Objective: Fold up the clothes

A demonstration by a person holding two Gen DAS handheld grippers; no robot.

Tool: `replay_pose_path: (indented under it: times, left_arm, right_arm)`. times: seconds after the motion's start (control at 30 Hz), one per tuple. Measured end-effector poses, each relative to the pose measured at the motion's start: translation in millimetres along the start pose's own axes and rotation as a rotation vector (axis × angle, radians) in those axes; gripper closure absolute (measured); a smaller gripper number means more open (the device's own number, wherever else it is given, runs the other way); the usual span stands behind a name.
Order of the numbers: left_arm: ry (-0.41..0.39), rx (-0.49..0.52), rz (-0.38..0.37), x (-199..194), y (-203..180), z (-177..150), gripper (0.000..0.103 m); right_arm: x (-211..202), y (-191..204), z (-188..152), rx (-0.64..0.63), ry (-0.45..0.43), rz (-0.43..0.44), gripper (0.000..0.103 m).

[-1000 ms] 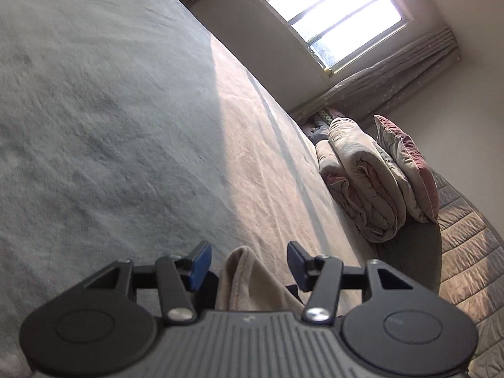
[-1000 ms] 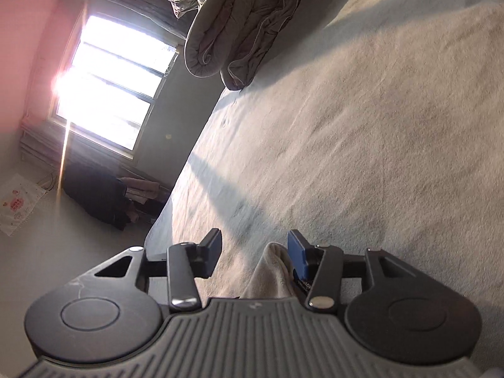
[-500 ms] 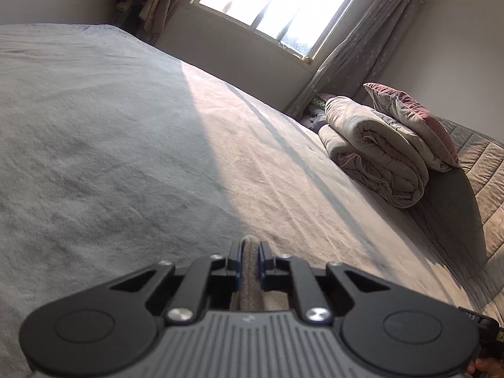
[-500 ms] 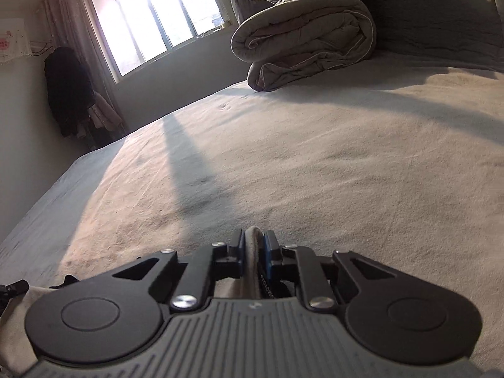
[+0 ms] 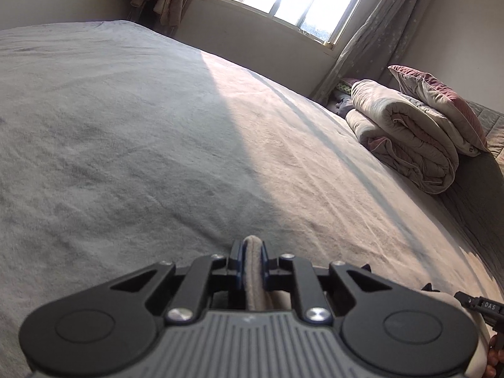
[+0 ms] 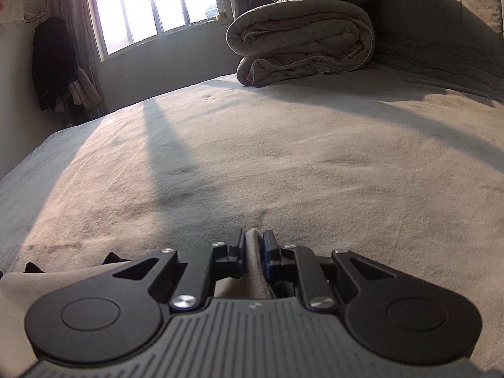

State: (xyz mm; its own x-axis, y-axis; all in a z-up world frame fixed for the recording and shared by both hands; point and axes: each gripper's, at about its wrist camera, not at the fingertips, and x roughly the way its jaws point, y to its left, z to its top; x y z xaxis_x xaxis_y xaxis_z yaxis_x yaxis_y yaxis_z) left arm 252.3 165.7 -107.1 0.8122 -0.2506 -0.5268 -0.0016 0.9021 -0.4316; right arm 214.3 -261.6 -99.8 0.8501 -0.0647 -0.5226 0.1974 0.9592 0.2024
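Your left gripper (image 5: 251, 258) is closed on a fold of the beige garment (image 5: 253, 278), and the cloth stands up as a narrow ridge between the two blue pads. Your right gripper (image 6: 253, 253) pinches another fold of the same beige cloth in the same way, with its jaws pressed tight against it. In the right wrist view, the garment spreads out to the left, under the gripper body, and it lies low on the bed (image 6: 283, 157). The bed has a pale cover, partly in sunlight and partly in shadow. A rolled quilt (image 6: 302, 41) lies at the far end of the bed, well apart from both grippers, and a window (image 6: 151, 6) is behind it.
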Motion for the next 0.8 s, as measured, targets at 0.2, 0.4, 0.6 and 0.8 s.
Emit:
replay_pose_path:
  times: [0.2,0.4,0.6,0.8]
  left_arm:
    - [0.07,-0.085,0.023,-35.0,0.7,9.5,0.051]
    - [0.21,-0.246,0.042,-79.3,13.8,-1.3,0.038]
    - [0.304,-0.493,-0.028,-120.9,36.2,-24.7,0.026]
    - [0.331,-0.693,-0.132,-121.9,37.1,-66.3,0.027]
  right_arm:
    - [-28.4,-8.9,13.0,0.068,0.062,0.029,0.057]
    - [-70.7,-33.9,11.8,0.248,0.168,0.053,0.051]
    - [-111.6,-54.0,-5.0,0.454,0.278,0.109,0.051]
    - [-124.5,-50.5,-32.1,0.611,0.34,0.184,0.051]
